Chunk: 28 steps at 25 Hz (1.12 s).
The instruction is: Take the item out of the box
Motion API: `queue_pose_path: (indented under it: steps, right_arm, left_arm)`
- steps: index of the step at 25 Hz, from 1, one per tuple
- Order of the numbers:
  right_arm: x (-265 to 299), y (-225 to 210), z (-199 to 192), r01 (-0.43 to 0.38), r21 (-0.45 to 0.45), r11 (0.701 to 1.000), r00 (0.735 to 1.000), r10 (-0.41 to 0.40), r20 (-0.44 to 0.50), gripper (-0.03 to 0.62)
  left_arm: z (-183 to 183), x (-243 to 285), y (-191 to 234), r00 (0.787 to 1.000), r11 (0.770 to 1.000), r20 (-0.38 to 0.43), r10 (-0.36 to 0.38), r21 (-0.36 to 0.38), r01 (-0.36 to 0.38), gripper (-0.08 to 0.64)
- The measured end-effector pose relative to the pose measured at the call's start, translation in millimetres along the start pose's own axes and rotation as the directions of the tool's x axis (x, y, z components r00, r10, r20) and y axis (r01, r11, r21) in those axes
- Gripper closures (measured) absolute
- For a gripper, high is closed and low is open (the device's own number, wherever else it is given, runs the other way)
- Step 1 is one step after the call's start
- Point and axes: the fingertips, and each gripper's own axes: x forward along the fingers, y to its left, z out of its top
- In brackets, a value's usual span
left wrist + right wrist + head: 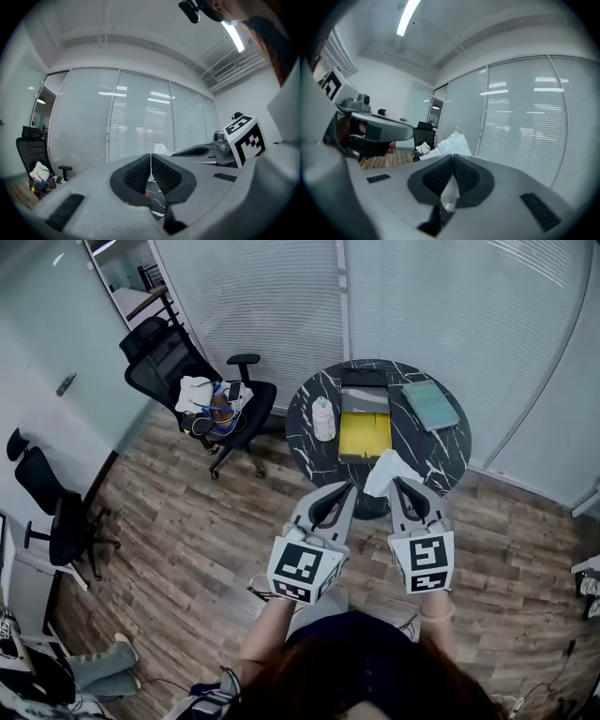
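Person stands at a round black marble table [307, 444], a gripper in each hand, both held low at the table's near edge. Right gripper [396, 483]: jaws pressed onto a crumpled white plastic bag [385, 471], which sticks out past the tips; the right gripper view shows the film pinched between the pads [465, 174] and bunching up above them. The bag is out of the box [364, 401], hanging by the box's near end, over the table edge. Whether it touches the tabletop, I cannot tell. Left gripper [349, 487]: jaws pressed together with nothing between them, tips just beside the bag on its left; the left gripper view shows only a hairline seam between the pads [165, 174], with marble visible below. The box lies open in the middle of the table, grey at the far end, yellow at the near end. A small white bottle [323, 418] stands just left of it, and a flat green pad [430, 404] lies to its right. A black office chair [199, 381] with clutter on its seat stands left of the table on the wood floor [187, 540].
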Motion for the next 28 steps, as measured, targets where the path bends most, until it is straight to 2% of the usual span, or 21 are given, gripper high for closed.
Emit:
queue_pose_path:
  steps: [11, 21, 28]
  right_arm:
    - [-54, -7, 5, 0.023, 0.004, 1.000, 0.999, -0.023, 0.039, 0.568]
    - [-94, -2, 11, 0.028, 0.006, 1.000, 0.997, -0.029, 0.070, 0.568]
    - [-119, 3, 16, 0.039, 0.014, 0.999, 0.995, -0.040, 0.090, 0.568]
  left_arm:
    - [1, -14, -36, 1.000, 1.000, -0.015, -0.001, 0.005, 0.001, 0.534]
    - [7, -32, -62, 1.000, 1.000, 0.010, 0.005, 0.010, -0.006, 0.534]
    - [6, -48, -78, 1.000, 1.000, -0.016, -0.001, 0.004, 0.001, 0.533]
